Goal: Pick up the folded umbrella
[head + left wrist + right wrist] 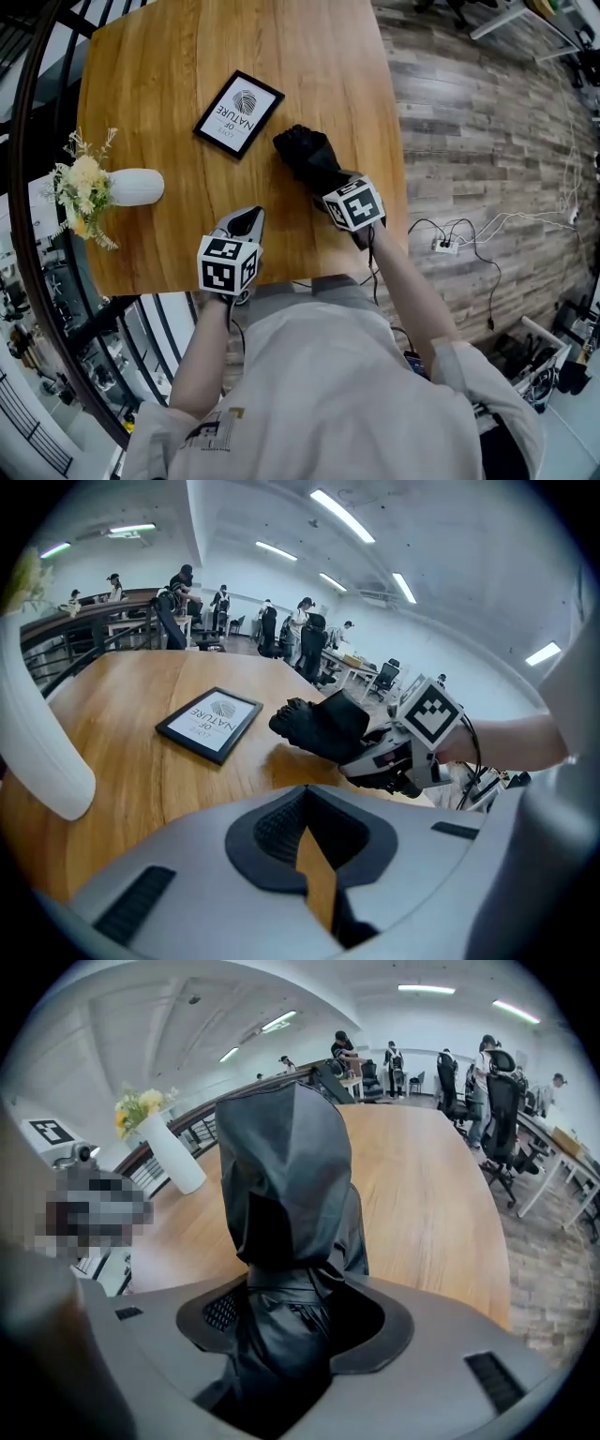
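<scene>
Floor (487, 141): grey planks, ran through an open office.
Table (309, 56): bare wood, bore white vase (131, 187) and framed print (239, 113).
Folded umbrella (305, 155): black, over table's right side, clamped in right gripper (322, 186).
Left gripper (246, 223): jaws together, empty.

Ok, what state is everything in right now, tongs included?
folded umbrella: folded, clamped in right tongs.
right tongs: shut on the umbrella.
left tongs: shut, empty.
framed print: lying flat, face up.
vase: upright, holding flowers.
</scene>
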### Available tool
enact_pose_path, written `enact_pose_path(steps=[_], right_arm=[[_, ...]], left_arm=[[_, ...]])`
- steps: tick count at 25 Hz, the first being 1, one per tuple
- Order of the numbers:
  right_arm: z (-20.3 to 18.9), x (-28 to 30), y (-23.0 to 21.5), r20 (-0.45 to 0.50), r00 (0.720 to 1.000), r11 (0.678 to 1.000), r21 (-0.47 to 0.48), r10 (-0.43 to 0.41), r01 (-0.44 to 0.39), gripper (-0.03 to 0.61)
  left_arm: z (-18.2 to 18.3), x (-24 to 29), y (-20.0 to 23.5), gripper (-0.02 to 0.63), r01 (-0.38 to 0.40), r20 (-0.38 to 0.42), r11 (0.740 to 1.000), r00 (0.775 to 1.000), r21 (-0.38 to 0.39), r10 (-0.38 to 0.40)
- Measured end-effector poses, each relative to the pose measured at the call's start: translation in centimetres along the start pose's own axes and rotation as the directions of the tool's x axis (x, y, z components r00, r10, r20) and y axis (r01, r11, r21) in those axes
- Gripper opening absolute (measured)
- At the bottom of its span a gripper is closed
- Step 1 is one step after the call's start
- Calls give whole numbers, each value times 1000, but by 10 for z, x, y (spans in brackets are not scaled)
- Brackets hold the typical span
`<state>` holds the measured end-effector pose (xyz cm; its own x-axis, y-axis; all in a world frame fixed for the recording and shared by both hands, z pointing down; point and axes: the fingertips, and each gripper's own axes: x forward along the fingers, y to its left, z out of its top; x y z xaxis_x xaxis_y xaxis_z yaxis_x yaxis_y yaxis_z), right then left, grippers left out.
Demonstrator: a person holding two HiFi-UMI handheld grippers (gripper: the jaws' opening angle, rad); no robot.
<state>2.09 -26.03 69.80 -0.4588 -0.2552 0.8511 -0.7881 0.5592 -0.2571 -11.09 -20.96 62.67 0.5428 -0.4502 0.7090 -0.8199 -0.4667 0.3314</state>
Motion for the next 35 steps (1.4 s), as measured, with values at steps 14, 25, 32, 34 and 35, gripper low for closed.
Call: enact_pose_path(steps=[14,25,32,34,35], right_arm=[[148,-192,48,518,854,999,-35,54,-42,261],[200,-389,94,851,522,995,-91,63,28,262],[190,-455,117,928,371,983,-99,34,157,262],[184,-467,120,940,339,980,-95,32,172,262],[181,-472,122,944,328,979,-94,30,180,262]], left_arm=[[156,-88,-22,15,-80,354,983,935,166,16],[260,-217,-99,15,-248,647,898,761,363,-51],[270,-266,-127,15,-322,716,851,693,414,-86],[268,-273,-130,15,-328,722,850,686,413,-86],[266,-276,-131,15,-331,725,849,684,411,-85]])
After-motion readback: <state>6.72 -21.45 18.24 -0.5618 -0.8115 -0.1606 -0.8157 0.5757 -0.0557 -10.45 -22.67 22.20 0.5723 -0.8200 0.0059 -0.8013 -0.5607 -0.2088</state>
